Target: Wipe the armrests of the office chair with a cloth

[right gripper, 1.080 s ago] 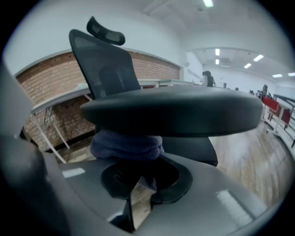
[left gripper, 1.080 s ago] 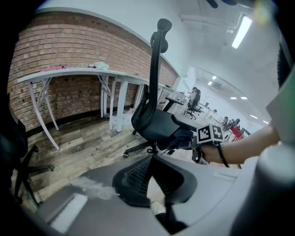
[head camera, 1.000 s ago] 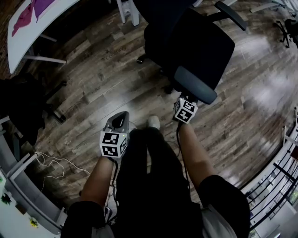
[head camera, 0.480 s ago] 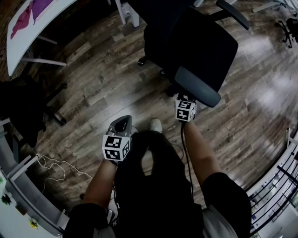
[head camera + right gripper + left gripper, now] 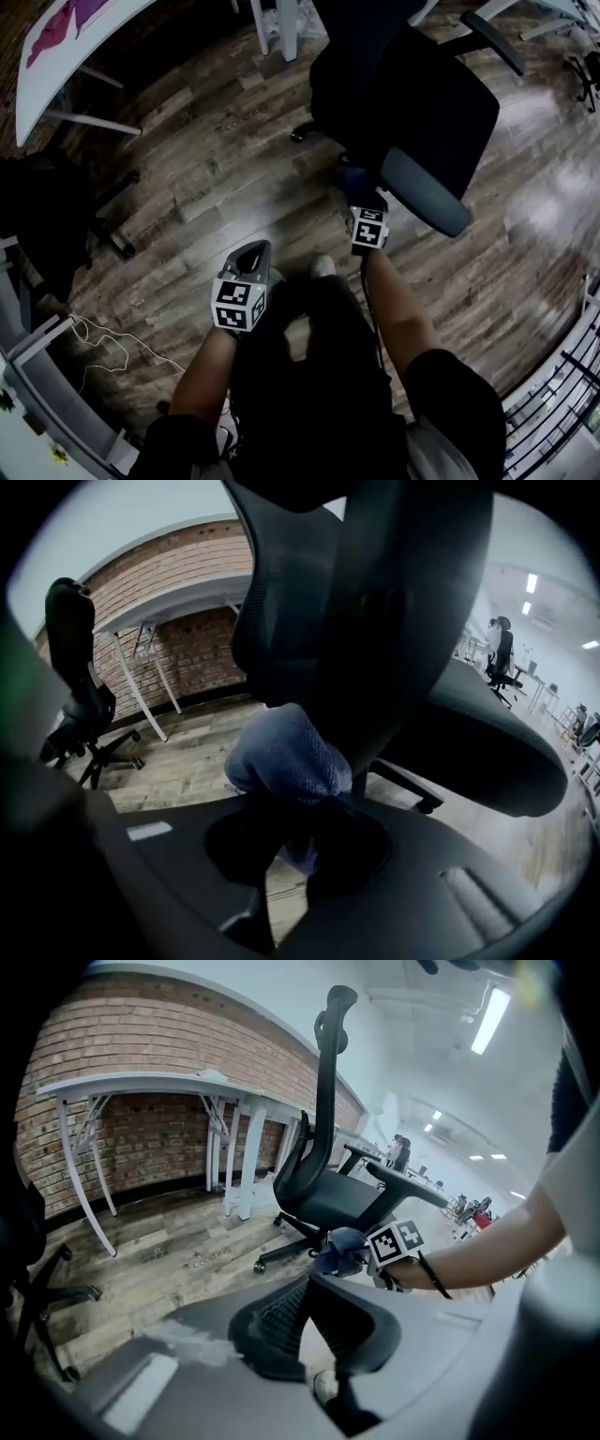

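The black office chair (image 5: 412,94) stands at the upper right of the head view, with a grey near armrest (image 5: 424,192) and a far armrest (image 5: 492,39). My right gripper (image 5: 361,197) is shut on a blue cloth (image 5: 353,180), which sits at the left end of the near armrest. In the right gripper view the bunched cloth (image 5: 286,752) fills the jaws of the right gripper (image 5: 295,808), close to the dark chair (image 5: 375,602). My left gripper (image 5: 251,255) hangs lower left over the floor, shut and holding nothing. Its own view shows the chair (image 5: 328,1194), the cloth (image 5: 339,1251) and the left gripper (image 5: 305,1288).
A white table (image 5: 56,66) with a pink item (image 5: 66,19) stands at the upper left. Another black chair (image 5: 47,225) is at the left. Loose cables (image 5: 103,337) lie on the wood floor. White table legs (image 5: 272,23) are behind the chair. A metal rack (image 5: 572,375) runs along the right edge.
The right gripper has drawn back to the left end of the near armrest, and the blue cloth now shows in the head view. The left gripper has hardly moved.
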A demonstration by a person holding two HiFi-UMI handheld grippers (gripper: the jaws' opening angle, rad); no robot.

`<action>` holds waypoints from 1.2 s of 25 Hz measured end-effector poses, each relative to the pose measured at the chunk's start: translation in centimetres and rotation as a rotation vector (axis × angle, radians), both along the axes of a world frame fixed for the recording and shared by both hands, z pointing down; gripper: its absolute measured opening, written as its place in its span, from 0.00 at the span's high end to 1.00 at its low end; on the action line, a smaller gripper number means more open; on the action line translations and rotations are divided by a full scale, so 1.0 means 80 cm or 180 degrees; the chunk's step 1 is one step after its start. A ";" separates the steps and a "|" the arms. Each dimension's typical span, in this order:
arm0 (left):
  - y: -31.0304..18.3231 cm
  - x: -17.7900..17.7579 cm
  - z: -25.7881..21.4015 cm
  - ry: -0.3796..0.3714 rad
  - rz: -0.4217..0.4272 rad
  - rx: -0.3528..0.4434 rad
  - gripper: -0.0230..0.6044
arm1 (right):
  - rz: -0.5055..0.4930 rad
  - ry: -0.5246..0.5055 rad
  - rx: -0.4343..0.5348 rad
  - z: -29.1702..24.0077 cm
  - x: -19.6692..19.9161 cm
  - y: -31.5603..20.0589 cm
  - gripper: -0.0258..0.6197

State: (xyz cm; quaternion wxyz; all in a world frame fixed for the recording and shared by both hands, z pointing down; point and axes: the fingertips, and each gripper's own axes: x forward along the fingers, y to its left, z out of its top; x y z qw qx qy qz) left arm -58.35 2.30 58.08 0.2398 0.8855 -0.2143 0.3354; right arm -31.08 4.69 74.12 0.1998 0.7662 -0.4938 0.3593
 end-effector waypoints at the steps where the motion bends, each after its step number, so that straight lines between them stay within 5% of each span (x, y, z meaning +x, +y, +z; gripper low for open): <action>1: -0.002 -0.001 0.004 -0.0007 0.0008 0.0007 0.95 | 0.0016 -0.0029 -0.0004 0.008 -0.004 -0.006 0.87; 6: -0.013 -0.011 -0.001 -0.0001 0.0039 0.0060 0.95 | 0.0539 -0.0282 0.0068 0.025 -0.002 -0.021 0.87; 13: -0.019 -0.027 -0.051 0.0005 0.0055 0.0022 0.95 | 0.1449 -0.0509 0.0431 -0.058 0.008 0.004 0.87; 21: -0.027 -0.011 -0.140 0.0083 0.0142 0.0110 0.95 | 0.1775 -0.0632 0.0717 -0.154 0.017 0.005 0.87; 30: -0.051 -0.021 -0.178 0.0041 0.0006 0.0143 0.95 | 0.2000 -0.0560 0.0748 -0.203 0.025 0.038 0.87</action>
